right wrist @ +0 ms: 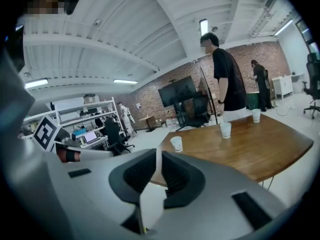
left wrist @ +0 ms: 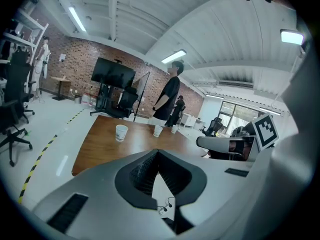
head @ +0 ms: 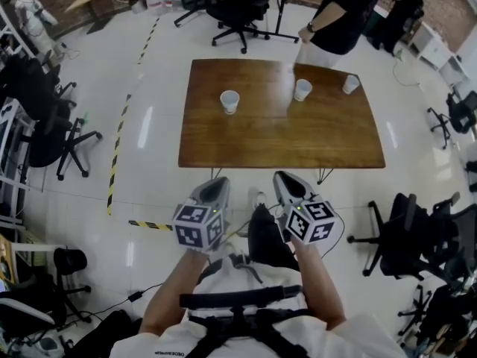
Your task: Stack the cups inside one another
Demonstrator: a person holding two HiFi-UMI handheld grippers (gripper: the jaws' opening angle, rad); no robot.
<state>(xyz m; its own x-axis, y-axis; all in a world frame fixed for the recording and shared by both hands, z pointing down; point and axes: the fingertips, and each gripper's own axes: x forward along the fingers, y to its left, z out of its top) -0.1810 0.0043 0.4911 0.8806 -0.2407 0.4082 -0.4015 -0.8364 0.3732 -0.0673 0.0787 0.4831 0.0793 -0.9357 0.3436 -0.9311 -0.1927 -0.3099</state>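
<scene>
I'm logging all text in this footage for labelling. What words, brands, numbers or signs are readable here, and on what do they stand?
No text here can be read.
White shirt: a small dark print, too small and blurred to read.
Left marker cube and right marker cube: black-and-white square patterns only, no letters.
Cups: no print visible.

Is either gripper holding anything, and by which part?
Nothing: left gripper and right gripper are empty; three white paper cups stand on the brown wooden table.
</scene>
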